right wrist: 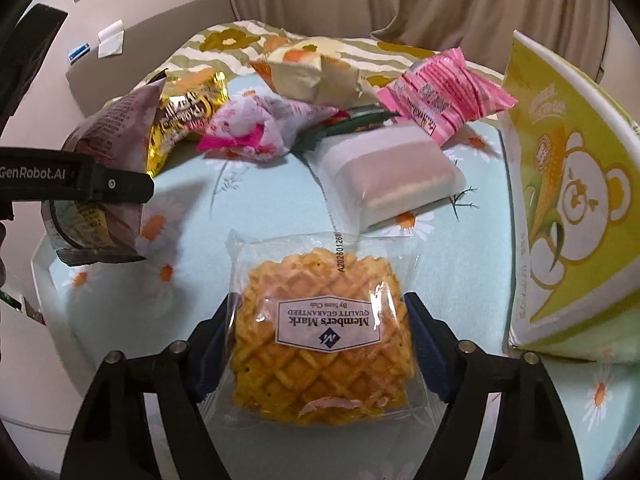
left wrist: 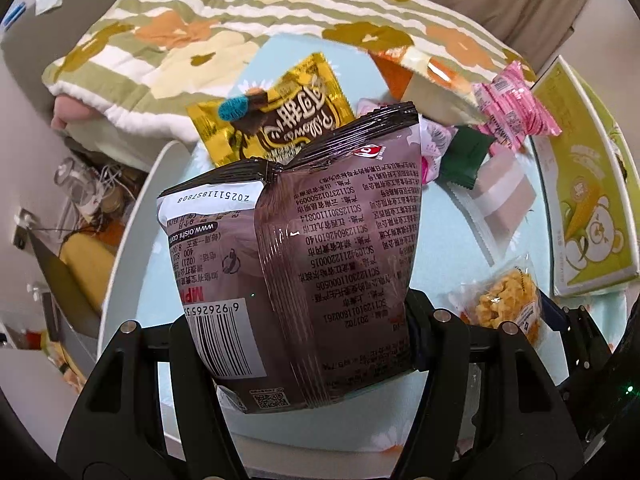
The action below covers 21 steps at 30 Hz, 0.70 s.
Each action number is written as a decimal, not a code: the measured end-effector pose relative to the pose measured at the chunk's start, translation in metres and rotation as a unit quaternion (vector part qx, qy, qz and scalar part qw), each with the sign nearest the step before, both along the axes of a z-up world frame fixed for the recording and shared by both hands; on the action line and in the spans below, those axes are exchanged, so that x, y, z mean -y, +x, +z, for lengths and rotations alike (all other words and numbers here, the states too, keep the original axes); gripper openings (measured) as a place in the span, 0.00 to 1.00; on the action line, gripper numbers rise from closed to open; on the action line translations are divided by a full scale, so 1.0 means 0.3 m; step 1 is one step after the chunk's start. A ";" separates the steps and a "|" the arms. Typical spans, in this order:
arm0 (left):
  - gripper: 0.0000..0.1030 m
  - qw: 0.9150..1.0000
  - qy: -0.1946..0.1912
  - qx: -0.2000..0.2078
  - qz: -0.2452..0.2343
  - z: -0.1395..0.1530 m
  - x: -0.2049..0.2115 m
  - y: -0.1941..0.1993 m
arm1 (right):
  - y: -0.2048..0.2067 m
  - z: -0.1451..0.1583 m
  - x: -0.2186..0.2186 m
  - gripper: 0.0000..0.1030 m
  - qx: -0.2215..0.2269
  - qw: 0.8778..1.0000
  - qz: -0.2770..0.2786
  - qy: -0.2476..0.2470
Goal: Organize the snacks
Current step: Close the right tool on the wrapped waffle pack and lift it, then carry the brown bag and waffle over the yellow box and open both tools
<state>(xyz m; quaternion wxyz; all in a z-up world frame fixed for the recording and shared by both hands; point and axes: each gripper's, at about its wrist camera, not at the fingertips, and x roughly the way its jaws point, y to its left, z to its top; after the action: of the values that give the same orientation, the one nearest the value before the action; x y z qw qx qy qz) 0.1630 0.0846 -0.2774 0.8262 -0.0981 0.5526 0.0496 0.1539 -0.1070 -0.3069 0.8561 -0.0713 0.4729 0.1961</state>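
Your left gripper is clamped on a glossy brown foil snack bag with black crimped ends, barcode side facing the camera; the bag hangs clear of the pale blue daisy-print tablecloth. Beyond it, at 12 o'clock in the left wrist view, a gold foil packet with dark lettering lies at the edge of a striped quilt with orange and olive flowers.

Your right gripper has its blue-padded fingers pressed against both sides of a clear plastic pack holding a golden waffle with a white label, so the waffle is grasped. At 1 o'clock from it lies a clear-wrapped pink and white layered cake. At 11 o'clock a pale pink pouch with a magenta bow sits on the cloth, with a dark green wrapper just beside it. Farther back, at 12 o'clock, a cream and orange packet touches a bright pink striped bag. At 3 o'clock stands a yellow-green carton printed with a bear and corn.
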 end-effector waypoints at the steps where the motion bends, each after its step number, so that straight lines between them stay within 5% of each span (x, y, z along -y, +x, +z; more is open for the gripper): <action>1: 0.58 1.000 0.001 0.003 -0.001 0.014 -0.004 -0.005 | 0.001 0.014 -0.003 0.73 0.004 1.000 -0.001 -0.001; 13: 0.58 0.993 -0.031 0.102 -0.057 0.344 0.034 -0.021 | 0.004 0.387 0.070 0.73 0.083 0.995 -0.051 0.036; 21: 0.58 0.981 -0.047 0.142 -0.122 0.542 0.216 0.030 | 0.040 0.624 0.296 0.73 0.117 0.982 -0.123 0.087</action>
<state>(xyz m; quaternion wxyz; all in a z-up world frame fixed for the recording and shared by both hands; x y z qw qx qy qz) 0.1719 0.0199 -0.1149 0.8905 -0.0750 0.4391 -0.0923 0.1660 -0.1960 -0.1198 0.9261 0.0399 0.3553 0.1203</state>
